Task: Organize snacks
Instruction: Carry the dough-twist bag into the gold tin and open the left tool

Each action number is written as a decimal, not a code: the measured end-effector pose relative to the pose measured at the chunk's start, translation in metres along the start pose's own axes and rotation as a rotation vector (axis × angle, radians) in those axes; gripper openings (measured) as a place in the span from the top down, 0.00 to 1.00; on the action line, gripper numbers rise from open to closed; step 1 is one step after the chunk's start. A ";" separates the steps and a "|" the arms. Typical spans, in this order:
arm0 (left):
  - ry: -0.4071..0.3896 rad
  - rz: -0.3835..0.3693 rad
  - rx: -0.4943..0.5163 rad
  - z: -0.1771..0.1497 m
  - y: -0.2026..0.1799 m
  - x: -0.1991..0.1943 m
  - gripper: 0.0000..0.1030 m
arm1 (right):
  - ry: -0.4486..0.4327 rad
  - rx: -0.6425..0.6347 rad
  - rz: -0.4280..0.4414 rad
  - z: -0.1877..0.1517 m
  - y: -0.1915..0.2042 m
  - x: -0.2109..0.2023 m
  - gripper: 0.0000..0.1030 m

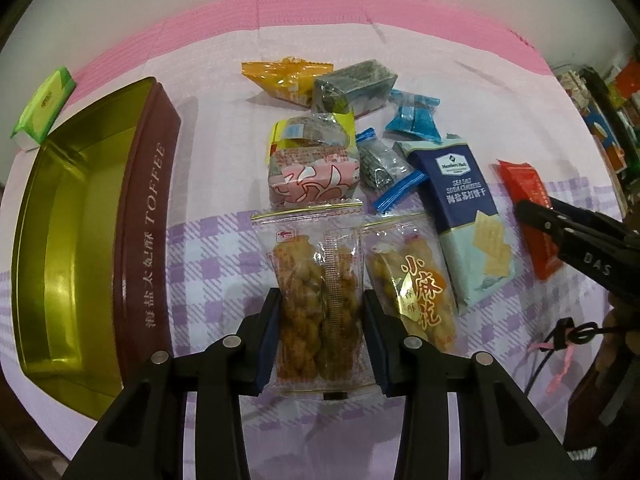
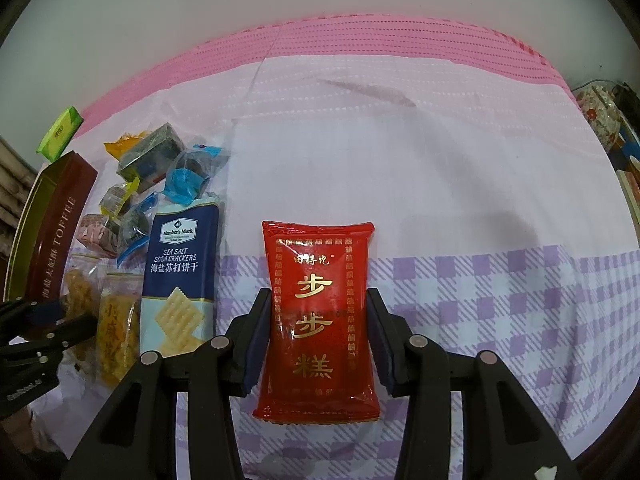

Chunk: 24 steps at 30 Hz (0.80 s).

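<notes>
Start from the open toffee tin (image 1: 88, 240), which fills the left of the left wrist view with its gold inside bare; judging by the task, that is where the packets belong, so plan a short carry to the left. The surface (image 1: 208, 248), under a lilac checked cloth, carries the loose pile in the middle of the frame: the sea salt soda crackers pack (image 1: 464, 216) to the right, a pink-printed packet (image 1: 312, 180) above centre, and small blue and orange wrappers further up. Your left hand-held gripper (image 1: 322, 344) is clamped on the clear fried dough twist packet (image 1: 318, 300) at lower centre, pads on both long edges; a second twist packet (image 1: 416, 292) lies touching its right side, so lift straight up before you swing, or the neighbour may drag along. Grip lightly, since the twists will likely crush. In the right wrist view your right hand-held gripper (image 2: 318, 336) straddles the red cake packet (image 2: 320, 320) at lower centre, the pads at its sides; I cannot tell if they press. Check that hold before lifting.
</notes>
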<state>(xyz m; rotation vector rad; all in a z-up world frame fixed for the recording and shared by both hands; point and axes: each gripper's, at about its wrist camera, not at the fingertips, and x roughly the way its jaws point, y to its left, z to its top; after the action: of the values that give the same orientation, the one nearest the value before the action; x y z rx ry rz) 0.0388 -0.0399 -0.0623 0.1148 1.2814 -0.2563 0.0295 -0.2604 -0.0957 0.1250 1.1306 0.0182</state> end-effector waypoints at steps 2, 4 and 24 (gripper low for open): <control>-0.008 -0.011 -0.007 0.000 0.004 -0.005 0.61 | 0.001 -0.003 -0.003 0.000 0.001 0.000 0.59; -0.023 -0.017 -0.009 0.001 0.008 -0.012 0.61 | 0.001 -0.009 -0.009 -0.001 0.002 0.000 0.59; -0.140 0.197 -0.126 0.009 0.137 -0.069 0.61 | 0.013 -0.031 -0.081 0.002 0.014 0.002 0.56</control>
<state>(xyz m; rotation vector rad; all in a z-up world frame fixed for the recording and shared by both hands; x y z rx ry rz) 0.0639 0.0985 -0.0014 0.1126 1.1346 -0.0140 0.0324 -0.2461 -0.0955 0.0513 1.1470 -0.0352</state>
